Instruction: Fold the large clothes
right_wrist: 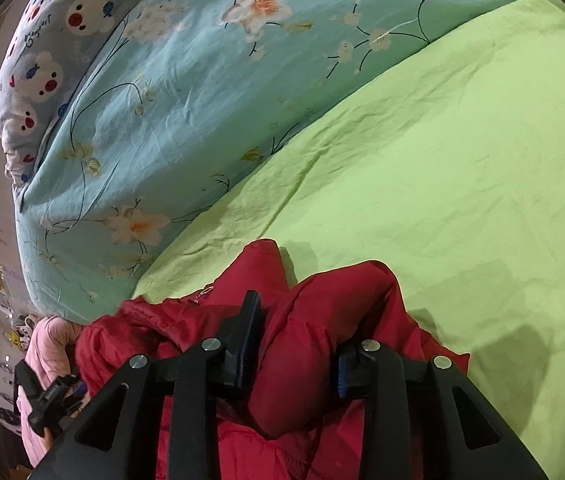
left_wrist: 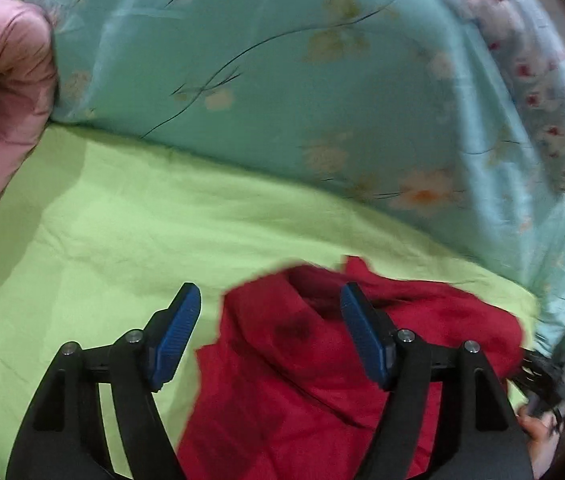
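Note:
A red padded jacket [left_wrist: 302, 364] lies crumpled on a lime green bed sheet [left_wrist: 130, 224]. My left gripper [left_wrist: 270, 332] is open above the jacket's left part, its blue pads [left_wrist: 174, 340] wide apart with nothing between them. In the right wrist view my right gripper [right_wrist: 298, 344] is shut on a thick fold of the red jacket [right_wrist: 322, 320], which bulges between the two fingers. The other gripper shows at the right edge of the left wrist view [left_wrist: 542, 372] and at the lower left of the right wrist view [right_wrist: 54, 400].
A turquoise floral duvet [left_wrist: 282, 80] is piled along the far side of the sheet, also in the right wrist view [right_wrist: 154, 120]. A pink quilt [left_wrist: 2, 100] lies at the left. A blue pillow with bear print [right_wrist: 50, 52] sits behind the duvet.

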`<action>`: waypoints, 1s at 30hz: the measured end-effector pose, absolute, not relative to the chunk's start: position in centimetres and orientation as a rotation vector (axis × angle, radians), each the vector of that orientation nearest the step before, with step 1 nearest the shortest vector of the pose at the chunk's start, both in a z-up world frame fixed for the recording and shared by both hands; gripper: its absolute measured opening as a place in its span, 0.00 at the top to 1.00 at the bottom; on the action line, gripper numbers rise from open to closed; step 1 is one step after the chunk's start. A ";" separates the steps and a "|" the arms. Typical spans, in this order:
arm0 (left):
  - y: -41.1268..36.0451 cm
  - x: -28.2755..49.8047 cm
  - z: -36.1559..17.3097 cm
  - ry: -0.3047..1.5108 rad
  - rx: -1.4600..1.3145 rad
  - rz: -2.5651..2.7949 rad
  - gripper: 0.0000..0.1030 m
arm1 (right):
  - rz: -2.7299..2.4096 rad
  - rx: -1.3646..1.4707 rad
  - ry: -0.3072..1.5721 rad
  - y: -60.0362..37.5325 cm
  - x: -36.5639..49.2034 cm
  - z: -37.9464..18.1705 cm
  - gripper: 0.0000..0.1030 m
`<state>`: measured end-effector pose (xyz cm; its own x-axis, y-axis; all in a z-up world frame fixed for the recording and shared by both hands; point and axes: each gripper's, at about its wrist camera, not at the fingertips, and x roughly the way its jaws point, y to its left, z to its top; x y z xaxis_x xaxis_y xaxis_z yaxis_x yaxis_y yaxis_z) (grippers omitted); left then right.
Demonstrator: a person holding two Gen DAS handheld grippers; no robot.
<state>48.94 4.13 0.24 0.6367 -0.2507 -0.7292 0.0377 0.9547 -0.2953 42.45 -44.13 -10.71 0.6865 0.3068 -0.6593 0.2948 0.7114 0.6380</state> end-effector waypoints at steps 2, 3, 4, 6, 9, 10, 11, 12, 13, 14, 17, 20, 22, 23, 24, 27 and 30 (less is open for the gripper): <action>2.4 47.4 1.0 0.858 -0.209 -0.226 0.30 | -0.005 0.790 0.845 -43.9 42.7 -11.2 0.69; 1.0 46.1 1.2 0.856 -0.178 -0.270 0.30 | -0.010 0.787 0.847 -43.8 42.9 -11.5 0.69; -0.1 45.1 1.2 0.855 -0.163 -0.320 0.30 | -0.014 0.785 0.850 -43.8 43.1 -11.8 0.69; -2.2 43.0 0.8 0.862 -0.131 -0.396 0.30 | -0.023 0.783 0.857 -43.6 43.5 -12.5 0.69; -5.2 40.8 -0.5 0.890 -0.105 -0.488 0.30 | -0.025 0.785 0.856 -43.6 43.8 -12.9 0.69; -6.6 40.1 -1.4 0.910 -0.087 -0.516 0.30 | -0.024 0.783 0.856 -43.6 43.9 -12.9 0.69; -7.6 39.6 -2.0 0.923 -0.071 -0.537 0.30 | -0.023 0.784 0.856 -43.6 44.0 -13.0 0.69; -8.4 39.2 -2.4 0.928 -0.055 -0.548 0.30 | -0.021 0.785 0.856 -43.6 44.1 -13.0 0.69; -9.5 38.8 -3.2 0.933 -0.024 -0.550 0.30 | -0.019 0.786 0.858 -43.7 44.2 -13.0 0.69; -10.1 38.9 -3.7 0.935 -0.001 -0.536 0.30 | -0.017 0.789 0.858 -43.8 44.3 -13.0 0.69; -10.9 39.4 -5.0 0.948 0.022 -0.490 0.30 | -0.005 0.809 0.856 -44.2 44.2 -12.9 0.69; -10.1 41.1 -6.3 0.985 -0.022 -0.458 0.30 | 0.024 0.856 0.828 -44.8 43.2 -11.9 0.65; -9.9 42.0 -7.0 1.001 -0.039 -0.445 0.30 | 0.045 0.869 0.804 -45.1 42.3 -10.6 0.61; -9.4 42.3 -7.2 1.007 -0.044 -0.445 0.30 | 0.057 0.867 0.789 -45.1 42.0 -10.0 0.58; -9.7 42.4 -7.4 1.009 -0.046 -0.443 0.30 | 0.073 0.862 0.768 -45.2 41.4 -9.0 0.55; -9.9 42.0 -7.7 1.001 -0.045 -0.444 0.30 | 0.105 0.841 0.715 -45.2 39.6 -6.5 0.46; -9.8 41.9 -7.6 0.994 -0.054 -0.449 0.30 | 0.109 0.796 0.619 -45.4 36.7 -3.4 0.33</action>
<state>41.92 -9.81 -7.62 0.4623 -0.3890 -0.7968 0.3402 0.9077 -0.2458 36.72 -45.36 -3.42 0.8189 0.3171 -0.4784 0.1350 0.7037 0.6976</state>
